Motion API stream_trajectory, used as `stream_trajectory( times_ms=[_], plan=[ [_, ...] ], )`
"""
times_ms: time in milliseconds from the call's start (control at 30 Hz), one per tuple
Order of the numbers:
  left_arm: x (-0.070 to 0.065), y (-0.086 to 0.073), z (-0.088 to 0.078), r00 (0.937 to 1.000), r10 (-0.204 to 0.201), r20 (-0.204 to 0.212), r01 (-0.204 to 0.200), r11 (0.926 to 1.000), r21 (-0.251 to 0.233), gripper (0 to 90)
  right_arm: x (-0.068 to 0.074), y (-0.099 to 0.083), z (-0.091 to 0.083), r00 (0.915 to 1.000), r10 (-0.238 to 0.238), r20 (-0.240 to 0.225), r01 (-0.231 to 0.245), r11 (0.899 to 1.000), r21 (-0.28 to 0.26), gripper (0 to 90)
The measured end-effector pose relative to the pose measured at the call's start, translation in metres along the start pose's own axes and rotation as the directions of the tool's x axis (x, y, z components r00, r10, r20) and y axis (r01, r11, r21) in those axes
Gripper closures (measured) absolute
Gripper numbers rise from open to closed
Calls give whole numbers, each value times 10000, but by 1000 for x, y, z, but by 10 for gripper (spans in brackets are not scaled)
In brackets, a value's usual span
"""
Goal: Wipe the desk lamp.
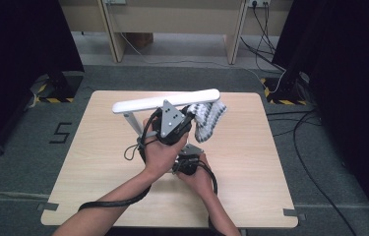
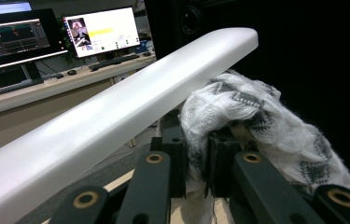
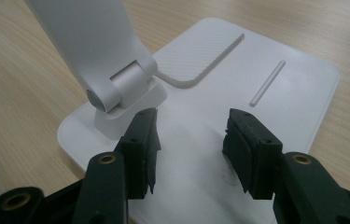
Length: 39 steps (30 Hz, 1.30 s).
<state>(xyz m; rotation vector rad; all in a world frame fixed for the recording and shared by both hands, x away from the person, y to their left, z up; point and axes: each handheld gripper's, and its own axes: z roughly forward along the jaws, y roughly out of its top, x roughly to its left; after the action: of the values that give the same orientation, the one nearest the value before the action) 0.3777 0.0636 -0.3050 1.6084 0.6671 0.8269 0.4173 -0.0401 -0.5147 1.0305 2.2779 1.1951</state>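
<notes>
While the left gripper (image 2: 196,161) pinches a black-and-white patterned cloth (image 2: 256,116) between its fingers (image 2: 175,158), the wiping of the white desk lamp (image 1: 165,102) looks to be under way rather than finished. In the high view the cloth (image 1: 207,119) hangs bunched just under the right end of the lamp's long bar, toward the far side of the bench (image 1: 251,196), and the left gripper (image 1: 189,118) sits right beside it. From the left gripper view the cloth lies close against the underside of the bar (image 2: 116,107), though whether it actually touches I cannot tell. The right gripper (image 3: 191,140) holds its fingers apart with nothing between them, poised over the flat white base (image 3: 275,84) near the hinge (image 3: 116,88); it appears to steady the lamp, but contact is unclear. In the high view the right gripper (image 1: 188,164) sits near the middle of the bench. Judging by this, the cloth is at one end of the bar, so the rest of the bar, the stem and the base likely remain to be wiped.
</notes>
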Motion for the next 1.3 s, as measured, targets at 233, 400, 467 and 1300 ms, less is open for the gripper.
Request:
stream_trajectory(
  times_ms=[233, 400, 467, 1300],
  plan=[
    [5, -1, -4, 10000, -77, -44, 77, 10000, 11, 805, 0, 0, 0, 10000, -21, -7, 21, 10000, -12, 539],
    [7, -2, -6, 9999, -115, -53, 115, 9999, 26, 805, 0, 0, 0, 10000, -19, -3, 19, 10000, -12, 539],
    [8, -3, -6, 9999, -137, -64, 137, 9999, 23, 805, 0, 0, 0, 10000, -21, 0, 21, 10000, -15, 539],
    [21, -7, -20, 9995, -234, -207, 236, 9997, 97, 805, 0, 0, 1, 10000, -10, -60, 9, 10000, -26, 539]
  ],
)
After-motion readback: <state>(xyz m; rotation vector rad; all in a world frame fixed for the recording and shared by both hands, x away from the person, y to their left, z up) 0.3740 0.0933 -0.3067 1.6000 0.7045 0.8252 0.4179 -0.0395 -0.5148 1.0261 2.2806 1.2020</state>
